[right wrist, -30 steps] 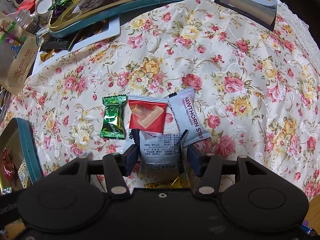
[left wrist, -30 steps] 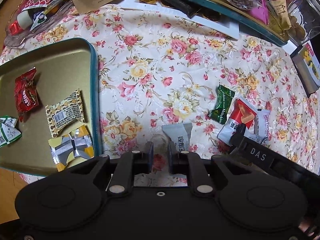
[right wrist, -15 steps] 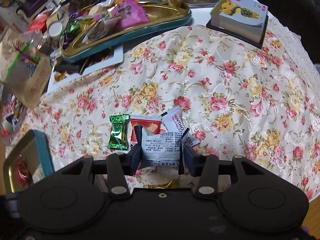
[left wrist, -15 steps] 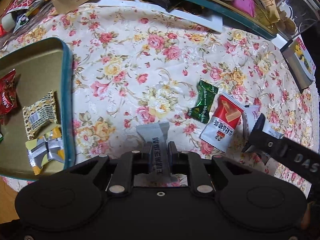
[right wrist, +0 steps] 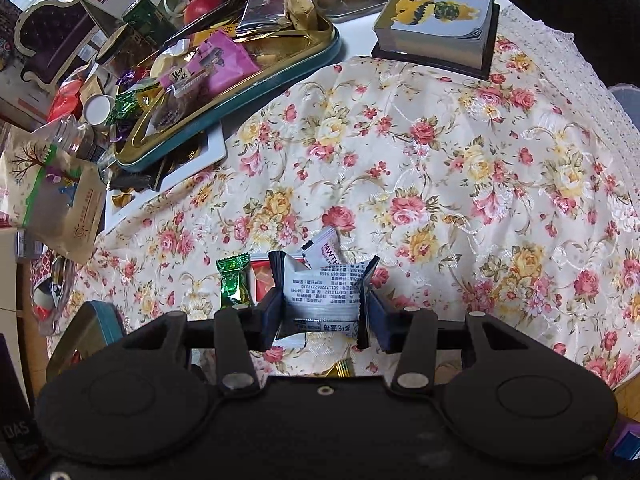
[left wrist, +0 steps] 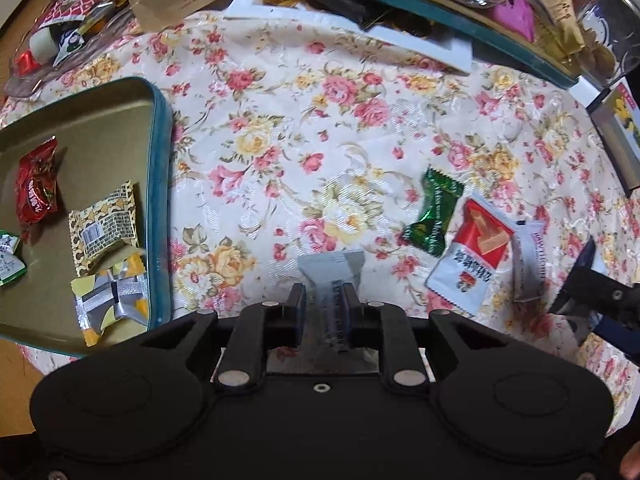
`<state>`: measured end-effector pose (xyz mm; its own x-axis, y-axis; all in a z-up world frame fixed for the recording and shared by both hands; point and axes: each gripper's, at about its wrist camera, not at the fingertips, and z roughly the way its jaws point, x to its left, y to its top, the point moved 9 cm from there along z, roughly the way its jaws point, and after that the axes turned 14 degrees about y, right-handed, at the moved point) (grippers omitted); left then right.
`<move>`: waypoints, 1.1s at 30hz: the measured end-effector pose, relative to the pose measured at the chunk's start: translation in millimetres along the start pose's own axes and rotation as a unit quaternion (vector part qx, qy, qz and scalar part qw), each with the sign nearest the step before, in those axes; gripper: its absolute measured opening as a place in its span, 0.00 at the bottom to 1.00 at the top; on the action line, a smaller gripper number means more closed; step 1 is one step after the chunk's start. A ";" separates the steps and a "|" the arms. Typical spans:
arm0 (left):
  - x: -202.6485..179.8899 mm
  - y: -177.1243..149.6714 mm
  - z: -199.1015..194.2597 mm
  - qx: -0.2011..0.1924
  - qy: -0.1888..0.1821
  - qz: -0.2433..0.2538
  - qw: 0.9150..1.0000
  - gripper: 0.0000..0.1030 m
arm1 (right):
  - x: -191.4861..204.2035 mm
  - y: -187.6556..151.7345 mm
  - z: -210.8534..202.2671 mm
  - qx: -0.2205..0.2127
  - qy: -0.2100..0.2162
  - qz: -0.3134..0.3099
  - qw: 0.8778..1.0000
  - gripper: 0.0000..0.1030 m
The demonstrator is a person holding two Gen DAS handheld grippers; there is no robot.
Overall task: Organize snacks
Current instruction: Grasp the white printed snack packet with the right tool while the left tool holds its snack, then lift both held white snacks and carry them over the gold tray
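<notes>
Left tongs [left wrist: 322,307] pinched on flat grey foil sachet [left wrist: 331,280]; right tongs [right wrist: 322,309] gripping white printed pillow packet [right wrist: 322,295] by crimped ends. Could slip free if slick wrappers shear during carry toward gold tin tray with teal rim [left wrist: 159,184], left of both.

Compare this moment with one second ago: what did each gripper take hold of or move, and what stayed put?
The left gripper, then shut on nothing just short of the grey packet, has clamped it. The right gripper kept its hold on the white packet and lifted it off the tablecloth. The green candy, red-and-white packet, hawthorn strip and the snacks in the gold tray stayed where they were.
</notes>
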<state>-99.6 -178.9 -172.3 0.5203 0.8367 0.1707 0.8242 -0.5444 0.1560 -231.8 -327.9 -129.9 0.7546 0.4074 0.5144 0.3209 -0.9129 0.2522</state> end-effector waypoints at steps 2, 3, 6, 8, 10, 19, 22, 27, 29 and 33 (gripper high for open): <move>-0.9 1.2 -1.2 -0.004 -0.002 -0.003 1.000 0.30 | 2.4 -1.5 -0.8 0.001 0.003 -0.003 1.000 0.48; -2.3 1.2 -1.5 -0.003 0.000 -0.001 1.000 0.30 | 3.5 -2.2 -0.7 0.002 0.005 -0.005 1.000 0.48; -4.3 -0.2 -4.6 0.000 -0.009 -0.009 1.000 0.30 | 5.2 -4.0 0.4 0.005 0.004 -0.010 1.000 0.48; -7.8 -1.1 -4.9 0.002 -0.019 -0.004 1.000 0.30 | 4.2 -4.7 1.5 0.006 0.002 -0.009 1.000 0.48; -10.5 -1.7 -3.1 -0.003 -0.014 0.005 1.000 0.34 | 2.6 -4.3 2.2 0.006 0.000 -0.007 1.000 0.48; -14.8 -5.3 2.1 -0.008 -0.005 0.016 1.000 0.37 | 1.8 -3.6 2.3 0.007 0.000 -0.008 1.000 0.48; -14.7 -5.6 4.6 -0.007 -0.003 0.015 1.000 0.39 | 1.8 -4.0 2.4 0.008 0.000 -0.009 1.000 0.48; -16.0 -7.2 9.8 -0.005 0.003 0.020 1.000 0.40 | 1.0 -4.4 2.1 0.008 -0.001 -0.008 1.000 0.48; -17.4 -7.9 12.7 -0.002 0.006 0.020 1.000 0.41 | 0.8 -4.5 2.5 0.008 -0.002 -0.008 1.000 0.48; -19.3 -9.4 14.7 -0.005 0.016 0.031 0.999 0.41 | 0.9 -5.2 3.6 0.011 -0.004 -0.009 1.000 0.48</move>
<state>-114.1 -189.1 -191.3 0.5632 0.7990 0.2108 0.7879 -0.5961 0.1545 -230.7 -322.9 -133.7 0.7528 0.4244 0.5032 0.3472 -0.9054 0.2442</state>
